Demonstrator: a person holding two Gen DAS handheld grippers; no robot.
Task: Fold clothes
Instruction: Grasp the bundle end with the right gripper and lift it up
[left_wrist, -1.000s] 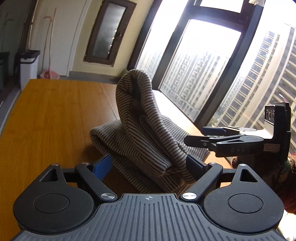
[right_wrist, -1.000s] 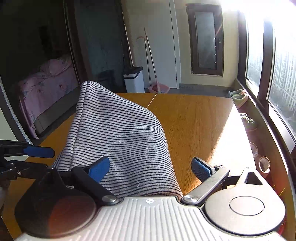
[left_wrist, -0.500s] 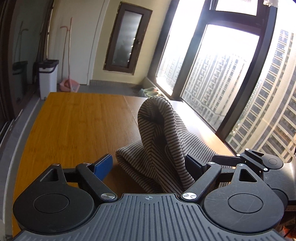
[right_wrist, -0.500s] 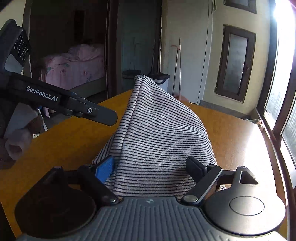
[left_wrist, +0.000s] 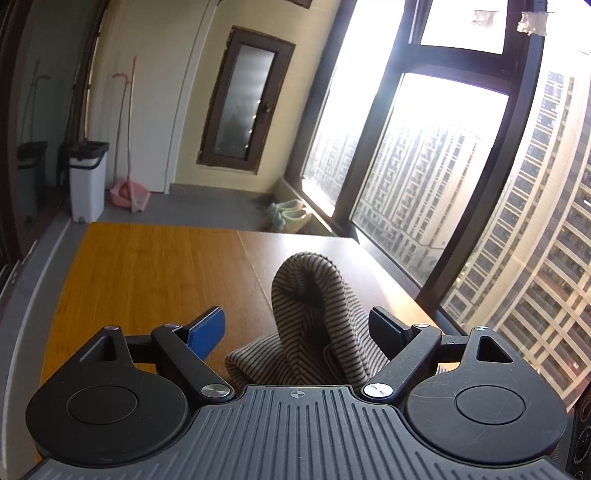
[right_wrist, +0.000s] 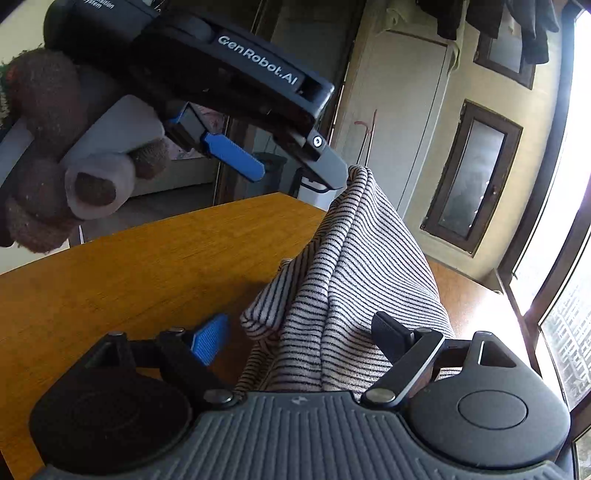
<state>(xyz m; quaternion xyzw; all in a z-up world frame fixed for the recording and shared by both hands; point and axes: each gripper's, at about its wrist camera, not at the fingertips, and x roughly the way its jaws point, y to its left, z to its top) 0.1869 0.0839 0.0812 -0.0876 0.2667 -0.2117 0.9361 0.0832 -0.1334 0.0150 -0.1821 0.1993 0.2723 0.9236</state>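
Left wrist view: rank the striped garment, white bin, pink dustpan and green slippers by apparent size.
1. striped garment, though it is nearest the camera
2. white bin
3. green slippers and pink dustpan: too alike to rank

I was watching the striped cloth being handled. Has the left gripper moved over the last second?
Yes. In the right wrist view the left gripper has risen from low at the left edge to above the wooden table, near the striped garment's peak.

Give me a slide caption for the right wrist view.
Open right gripper beside a striped garment draped over a wooden table, left gripper at its peak.
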